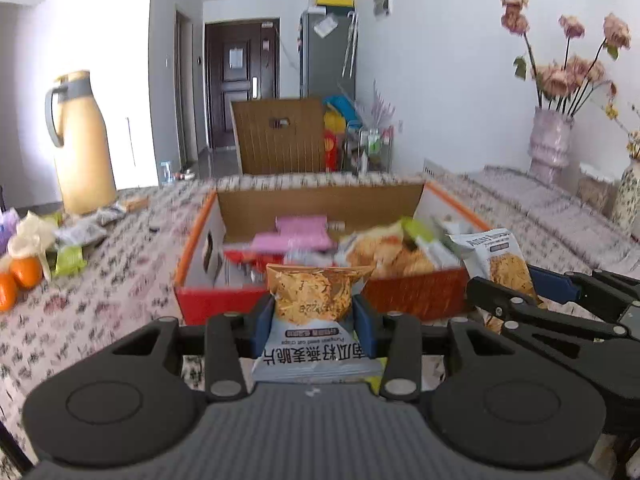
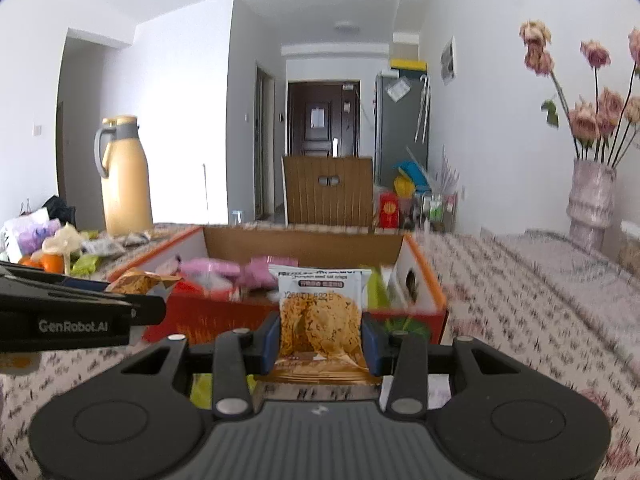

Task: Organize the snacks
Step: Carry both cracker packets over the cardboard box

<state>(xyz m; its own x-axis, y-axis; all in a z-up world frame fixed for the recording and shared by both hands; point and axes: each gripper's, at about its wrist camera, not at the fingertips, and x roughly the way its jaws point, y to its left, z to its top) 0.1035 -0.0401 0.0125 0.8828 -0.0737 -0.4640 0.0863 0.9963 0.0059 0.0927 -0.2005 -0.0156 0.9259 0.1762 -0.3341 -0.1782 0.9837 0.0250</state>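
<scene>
Left wrist: jaws clamped on crisp packet (image 1: 316,300), right's likewise; box (image 1: 200,304) ahead half-filled, strays (image 1: 72,258) on counter (image 1: 120,280) left.

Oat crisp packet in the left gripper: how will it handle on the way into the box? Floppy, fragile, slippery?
The oat crisp packet is probably floppy: its top seal crumples above the left gripper. Likely light, since a pinch across the middle holds it up. The crisps pictured suggest brittle contents, so hard squeezing may crack them. The glossy film may slip.
</scene>
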